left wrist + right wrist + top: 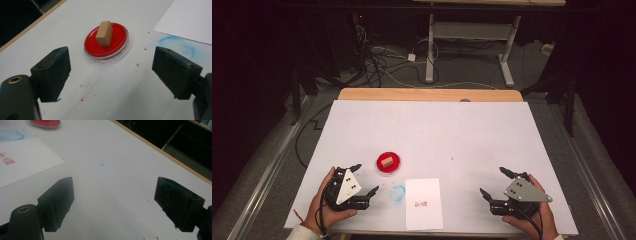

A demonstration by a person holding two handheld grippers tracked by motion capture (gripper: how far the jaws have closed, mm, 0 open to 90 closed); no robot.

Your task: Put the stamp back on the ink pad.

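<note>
A small tan wooden block (386,162) (104,34) stands upright in a round red ink dish (389,168) (118,46) left of the table's middle. A white sheet of paper (423,202) (22,162) lies near the front edge, with a red stamp mark (421,204) (7,158) on it. My left gripper (364,178) (111,72) rests open just left of the dish, nothing between its jaws. My right gripper (498,183) (120,202) is open at the front right over bare table.
The white table cover (437,130) has a blue smudge ring (397,194) (178,46) between dish and paper and small red specks (85,86). A wooden table edge (427,94) runs along the back. Cables and a desk frame (432,45) are on the floor beyond.
</note>
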